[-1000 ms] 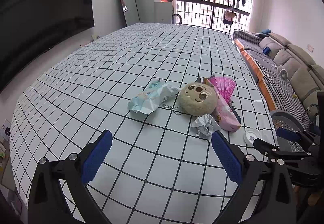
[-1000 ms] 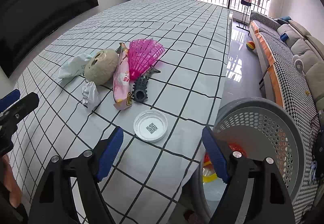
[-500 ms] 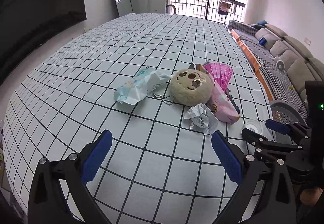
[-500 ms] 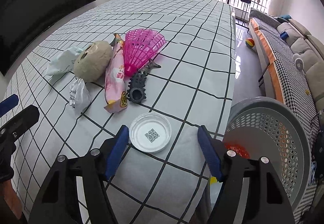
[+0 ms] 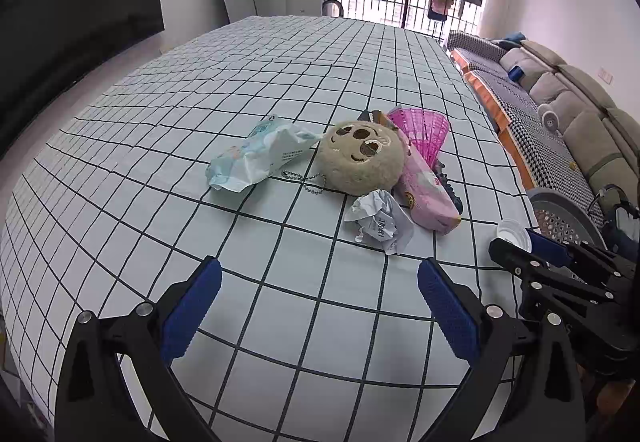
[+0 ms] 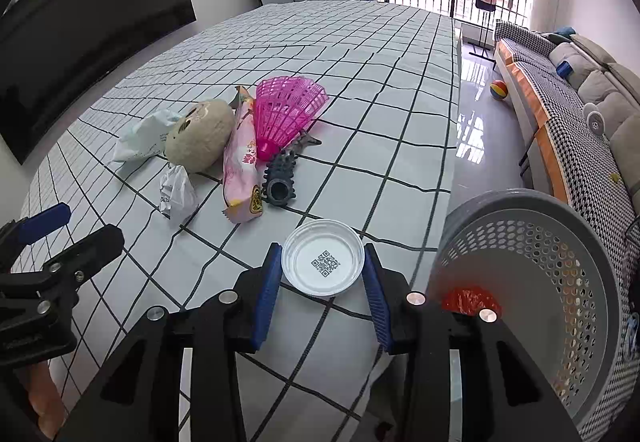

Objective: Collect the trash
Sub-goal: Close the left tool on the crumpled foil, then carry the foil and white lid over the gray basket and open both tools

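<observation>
The right tool [image 6: 323,274] has just been closing, and its blue pads now sit against the two sides of a white plastic lid [image 6: 323,262], pinching it by the rim where it lies near the bench [image 6: 400,42] edge. The left tool [image 5: 316,306] stands spread wide with nothing between its pads, low over the checked cloth, short of the crumpled paper [image 5: 380,222].

To finish this step well, the right tool should probably hold its squeeze gently, since the thin rim looks likely to buckle or pop out sideways. It should lift the lid level before swinging it over the grey basket [image 6: 568,262] just beside the bench edge, and let go only once the lid is over the opening.

Further out lie a pink snack packet [image 6: 240,166], a dark knobbly rubber toy [image 6: 282,178], a pink plastic shuttlecock [image 6: 286,114], a round plush toy [image 6: 200,136] and a pale wrapper [image 6: 142,136].

The near rim of the lid is hard to make out between the pads, so how firmly they bite is uncertain. The basket's depth is cut off; only something red [image 6: 466,300] shows inside.
</observation>
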A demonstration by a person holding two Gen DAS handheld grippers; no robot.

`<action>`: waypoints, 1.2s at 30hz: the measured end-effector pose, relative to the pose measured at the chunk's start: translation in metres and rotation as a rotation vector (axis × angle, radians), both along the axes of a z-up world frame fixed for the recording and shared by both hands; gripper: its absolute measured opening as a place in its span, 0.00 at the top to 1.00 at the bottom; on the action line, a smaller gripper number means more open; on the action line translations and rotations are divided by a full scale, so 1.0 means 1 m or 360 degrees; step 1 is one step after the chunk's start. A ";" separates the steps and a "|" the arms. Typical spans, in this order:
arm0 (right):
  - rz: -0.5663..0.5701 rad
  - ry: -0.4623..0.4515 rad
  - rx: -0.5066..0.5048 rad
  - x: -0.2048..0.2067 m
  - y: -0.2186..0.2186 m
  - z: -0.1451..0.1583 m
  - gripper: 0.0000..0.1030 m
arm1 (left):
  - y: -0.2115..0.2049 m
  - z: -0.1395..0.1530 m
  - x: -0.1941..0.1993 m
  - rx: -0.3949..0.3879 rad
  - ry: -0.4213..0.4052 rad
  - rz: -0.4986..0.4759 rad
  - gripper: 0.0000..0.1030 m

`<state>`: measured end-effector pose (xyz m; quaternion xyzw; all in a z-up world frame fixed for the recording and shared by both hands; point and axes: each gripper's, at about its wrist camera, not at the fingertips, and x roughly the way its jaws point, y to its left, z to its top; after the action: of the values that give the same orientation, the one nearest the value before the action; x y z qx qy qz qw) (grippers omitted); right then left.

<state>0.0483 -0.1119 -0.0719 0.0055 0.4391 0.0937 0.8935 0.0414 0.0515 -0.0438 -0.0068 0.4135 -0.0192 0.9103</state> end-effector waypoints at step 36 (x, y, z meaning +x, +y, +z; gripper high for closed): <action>-0.0064 -0.0035 0.0206 -0.037 -0.050 0.014 0.62 | -0.017 -0.013 0.030 0.0006 0.0089 0.0034 0.78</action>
<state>0.0115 -0.1620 -0.0578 0.0710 0.4222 0.1040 0.8977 0.0715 0.0347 -0.0566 -0.0101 0.4387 -0.0086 0.8985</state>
